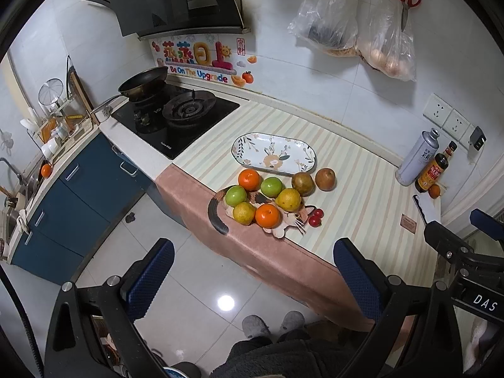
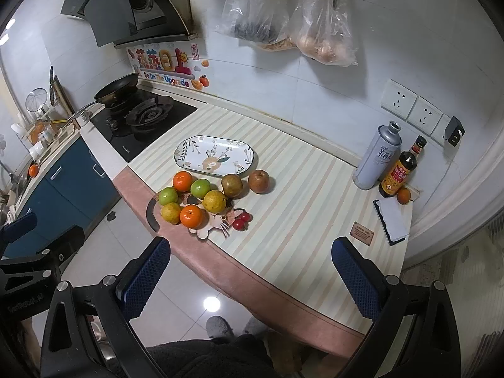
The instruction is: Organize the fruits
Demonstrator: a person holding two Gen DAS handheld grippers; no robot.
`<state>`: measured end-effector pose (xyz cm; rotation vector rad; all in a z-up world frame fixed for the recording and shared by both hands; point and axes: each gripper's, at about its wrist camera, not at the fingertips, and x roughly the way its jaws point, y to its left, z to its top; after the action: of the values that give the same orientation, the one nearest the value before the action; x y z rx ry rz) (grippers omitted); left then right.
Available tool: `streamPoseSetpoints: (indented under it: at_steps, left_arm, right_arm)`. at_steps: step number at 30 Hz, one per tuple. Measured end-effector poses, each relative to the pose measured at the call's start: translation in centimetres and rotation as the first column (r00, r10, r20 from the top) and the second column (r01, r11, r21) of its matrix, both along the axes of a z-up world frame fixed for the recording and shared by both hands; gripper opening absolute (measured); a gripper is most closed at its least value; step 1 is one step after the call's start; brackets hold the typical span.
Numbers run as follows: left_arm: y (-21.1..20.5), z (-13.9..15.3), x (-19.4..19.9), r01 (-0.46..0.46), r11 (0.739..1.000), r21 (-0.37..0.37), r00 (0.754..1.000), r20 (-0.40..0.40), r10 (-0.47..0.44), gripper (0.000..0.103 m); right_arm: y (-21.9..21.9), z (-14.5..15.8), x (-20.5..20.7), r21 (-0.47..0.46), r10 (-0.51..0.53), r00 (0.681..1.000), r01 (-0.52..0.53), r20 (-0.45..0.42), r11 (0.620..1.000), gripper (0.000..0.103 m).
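Eight fruits [image 1: 271, 197] beyond both wide-apart grippers [image 1: 252, 278]

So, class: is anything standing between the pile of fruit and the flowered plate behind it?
Nothing visible does. The flowered plate lies bare just behind the fruit pile, with only striped cloth between. Both tongs, left and right, hang open over the counter edge, and nothing lies between them and the fruit.

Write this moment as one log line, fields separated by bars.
stage: not started | left gripper: open, empty | right gripper: open, empty | oval floral ceramic plate: empty | fruits: beside plate
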<state>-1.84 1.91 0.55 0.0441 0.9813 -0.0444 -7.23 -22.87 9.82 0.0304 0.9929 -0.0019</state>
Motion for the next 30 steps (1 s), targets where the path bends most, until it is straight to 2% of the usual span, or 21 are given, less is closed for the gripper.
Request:
streamPoseSetpoints:
  at_steps: [11, 17, 23, 27, 30]
  left_arm:
    - [-0.2, 0.3, -0.3, -0.014, 1.0, -0.003, 1.0, 0.013, 0.014, 0.103]
    - [-0.4, 0.2, 0.8, -0.055, 0.998, 0.003, 0.997, 0.056, 0.055, 0.103]
    - [0.2, -1.8, 4.0, -0.164, 0.982, 0.096, 0.983, 0.105, 0.154, 0.103]
    - [1.8, -4.9, 7.0, -0.232, 0.96, 0.155, 0.972, 0.057, 0.226, 0.103]
    - [3.8, -8.4, 9.8, -0.257, 0.951, 0.172, 0.963, -0.033, 0.267, 0.103]
  right_arm:
    - [-0.7, 0.1, 0.1, 0.018, 0.01, 1.0, -0.011, 0.011, 1.0, 0.103]
    - [-2.3, -0.8, 1.5, 0.077, 0.016, 1.0, -0.016, 0.013, 0.997, 0.103]
    - [-3.1, -5.2, 5.2, 0.186, 0.063, 0.997, -0.054, -0.038, 0.981, 0.103]
    - [-2.2, -9.1, 8.0, 0.259, 0.123, 0.988, -0.095, -0.096, 0.961, 0.103]
    - [-1.2, -12.1, 10.3, 0.283, 0.144, 0.981, -0.103, -0.127, 0.954, 0.103]
